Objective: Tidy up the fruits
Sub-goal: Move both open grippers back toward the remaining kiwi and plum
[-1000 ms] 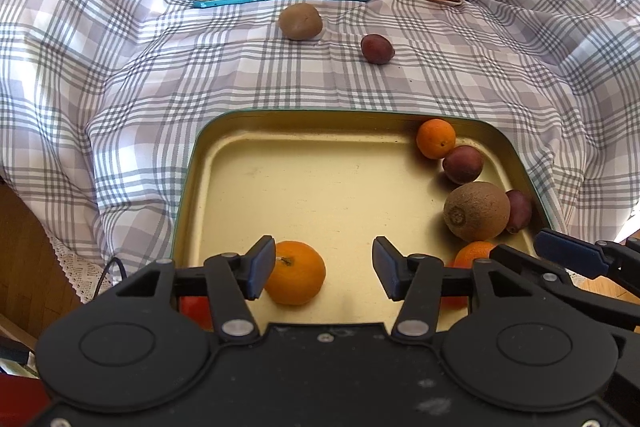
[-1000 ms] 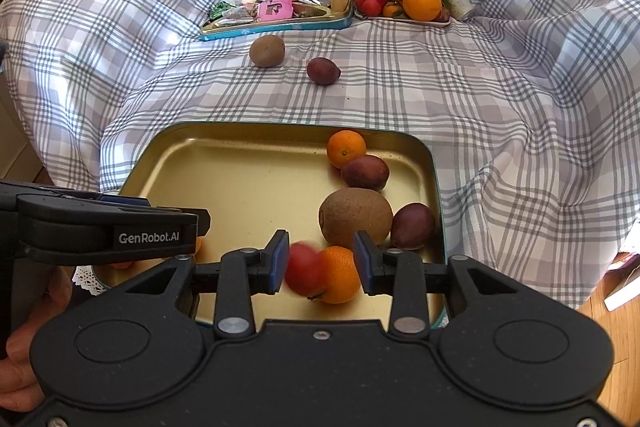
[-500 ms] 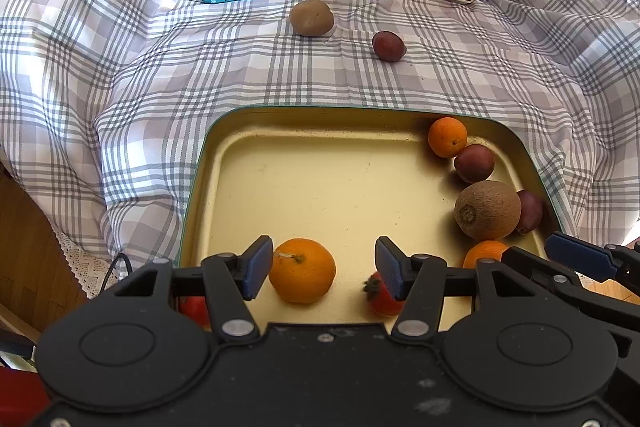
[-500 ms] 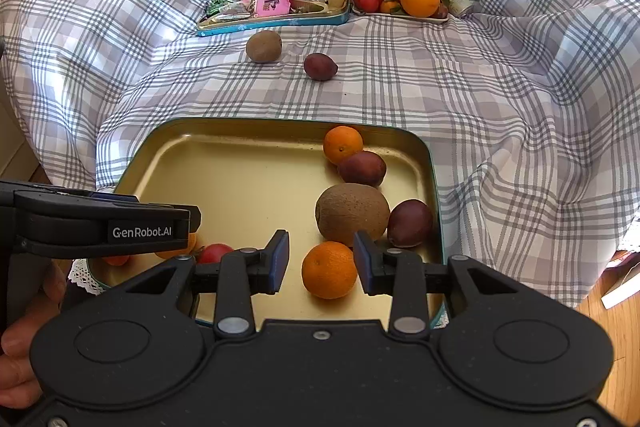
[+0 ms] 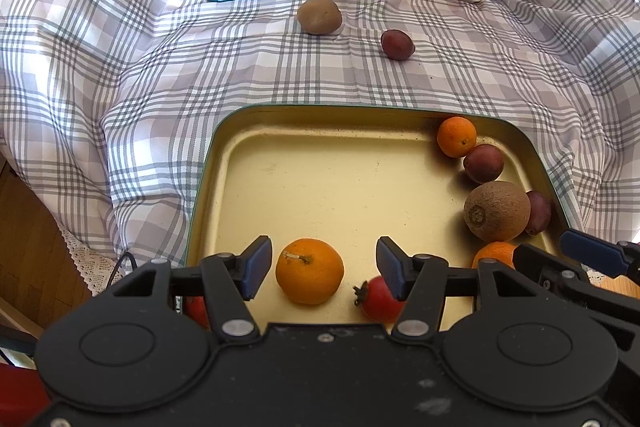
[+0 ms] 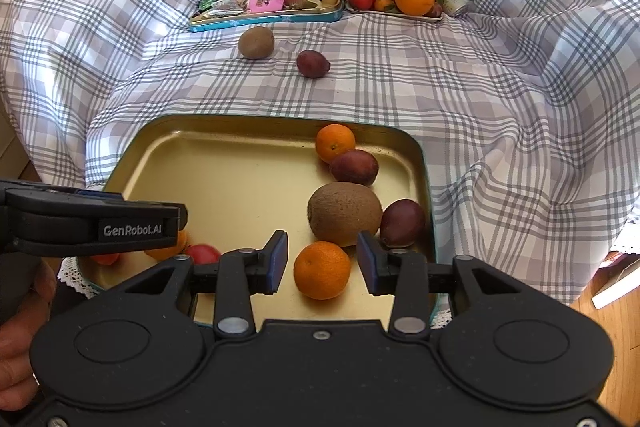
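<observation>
left gripper (image 5: pixel 320 267): jaws apart, easing wider, round orange mandarin (image 5: pixel 309 270) loose between them
right gripper (image 6: pixel 322 263): jaws opening, second orange mandarin (image 6: pixel 322 269) between, untouched
gold metal tray (image 5: pixel 320 115): holds both

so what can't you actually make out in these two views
- Left wrist view: a red fruit at the gold tray near edge, mostly behind the left claw body.
- Right wrist view: an orange fruit and a small red one, hidden by the other claw's arm.
- Both views: snack packets in the far tin, too small to read.
</observation>
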The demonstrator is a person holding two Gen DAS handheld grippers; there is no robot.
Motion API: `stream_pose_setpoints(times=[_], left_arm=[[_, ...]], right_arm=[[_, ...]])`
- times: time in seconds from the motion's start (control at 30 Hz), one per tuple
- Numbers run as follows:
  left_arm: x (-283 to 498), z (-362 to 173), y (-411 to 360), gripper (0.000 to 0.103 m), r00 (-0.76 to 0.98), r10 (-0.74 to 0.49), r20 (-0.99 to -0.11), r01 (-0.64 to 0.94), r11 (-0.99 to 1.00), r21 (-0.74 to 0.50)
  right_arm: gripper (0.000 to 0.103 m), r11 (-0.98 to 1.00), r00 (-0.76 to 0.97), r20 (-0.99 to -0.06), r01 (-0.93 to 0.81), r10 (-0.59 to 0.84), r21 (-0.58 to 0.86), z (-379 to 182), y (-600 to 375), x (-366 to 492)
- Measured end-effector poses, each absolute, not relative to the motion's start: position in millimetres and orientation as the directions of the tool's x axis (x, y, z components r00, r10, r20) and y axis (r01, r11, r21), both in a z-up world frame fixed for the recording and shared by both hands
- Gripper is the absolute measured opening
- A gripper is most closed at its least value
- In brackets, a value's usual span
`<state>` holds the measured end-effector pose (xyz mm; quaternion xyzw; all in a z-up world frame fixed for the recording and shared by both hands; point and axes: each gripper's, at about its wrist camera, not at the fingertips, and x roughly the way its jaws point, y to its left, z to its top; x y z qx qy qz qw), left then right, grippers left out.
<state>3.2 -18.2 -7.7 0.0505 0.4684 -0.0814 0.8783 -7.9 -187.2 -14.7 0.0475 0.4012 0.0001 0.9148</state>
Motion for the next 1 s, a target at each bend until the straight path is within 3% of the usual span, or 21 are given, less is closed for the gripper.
stream_pose_setpoints(times=[0.17,0.53,0.83,1.0], left_arm=[[3,-8,-18,0.059,0.553,-0.091,-0.828,0.187,0.982,0.017],[4,-3,-17,0.061,0.601,-0.061,-0.797,0.166,0.985,0.049],[15,1,-19,0.062,0.629,-0.050,-0.776,0.151,0.987,0.059],[30,3,-26,0.062,0.641,-0.058,-0.765,0.160,0.985,0.060]], right_arm=[[0.056,0.995,0.690,-0.723,0.041,0.036,0.089,-13,-188,-7],[0.057,0.983,0.696,-0.712,0.046,0.095,0.176,-6,-194,-4],[0.057,0.984,0.694,-0.717,0.079,0.062,0.160,-7,-198,2],[0.057,0.991,0.753,-0.658,0.107,-0.031,0.076,-2,-196,4]])
